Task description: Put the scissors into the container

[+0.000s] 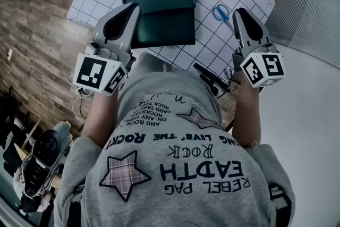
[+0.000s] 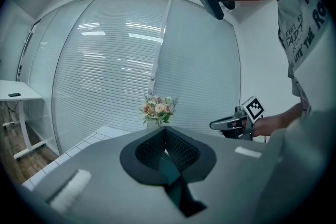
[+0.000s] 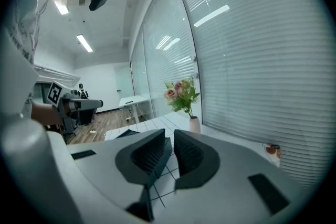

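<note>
Just ahead of the nearer right gripper [image 1: 240, 11], jaws pressed together and empty, blue-handled steel scissors [image 1: 222, 12] lie on the white gridded table [image 1: 212, 45], blades toward it; left gripper [image 1: 133, 7] likewise closed beside the dark green rectangular container [image 1: 158, 8]

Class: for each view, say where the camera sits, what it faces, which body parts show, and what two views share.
Head view: on the head, steeply down at container, scissors, table; shirt, forearms, left tool, right tool show.
Left gripper view: on the left tool, facing the blinds and flowers; the right hand and shirt show.
Right gripper view: on the right tool, facing blinds and table; the left hand and shirt show.
Shared: both gripper views show the flowers.
</note>
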